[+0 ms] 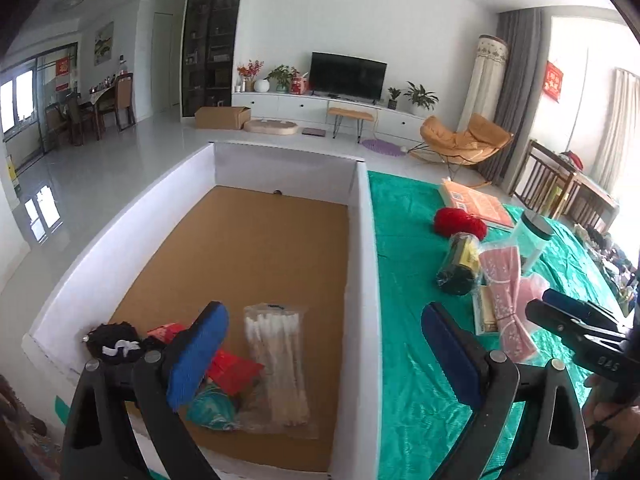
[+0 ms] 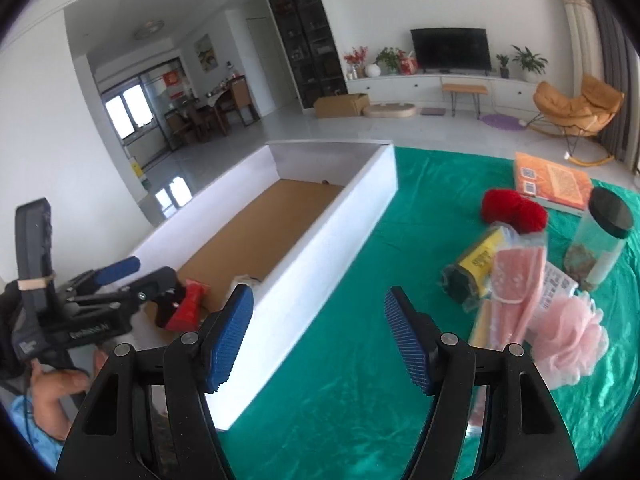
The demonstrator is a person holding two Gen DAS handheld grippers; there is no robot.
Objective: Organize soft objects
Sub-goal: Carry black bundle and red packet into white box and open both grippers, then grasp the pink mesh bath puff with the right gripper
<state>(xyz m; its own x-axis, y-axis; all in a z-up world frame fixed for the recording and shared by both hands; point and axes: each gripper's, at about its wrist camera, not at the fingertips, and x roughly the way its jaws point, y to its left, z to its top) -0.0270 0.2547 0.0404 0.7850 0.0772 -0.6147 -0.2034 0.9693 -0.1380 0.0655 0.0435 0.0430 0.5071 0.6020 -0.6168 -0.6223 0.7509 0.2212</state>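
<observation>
My left gripper (image 1: 324, 354) hangs open over the near end of a white box (image 1: 362, 240) with a brown cardboard floor, nothing between its blue pads. In the box lie a clear packet of cotton swabs (image 1: 278, 364), a red packet (image 1: 232, 370), a teal bundle (image 1: 210, 408) and a black fuzzy piece with a white bow (image 1: 114, 340). My right gripper (image 2: 320, 340) is open and empty above the box's right wall (image 2: 320, 268) and the green cloth (image 2: 360, 360). To its right sit a pink bath pouf (image 2: 568, 340), a pink wrapped cloth (image 2: 516, 284) and red yarn (image 2: 514, 208).
A dark green roll with a yellow label (image 2: 476, 268), a black-lidded jar (image 2: 600, 240) and an orange book (image 2: 554, 184) also lie on the cloth. The left gripper (image 2: 140, 276) and a hand (image 2: 56, 396) show at the left edge. The right gripper (image 1: 576, 320) enters the left wrist view.
</observation>
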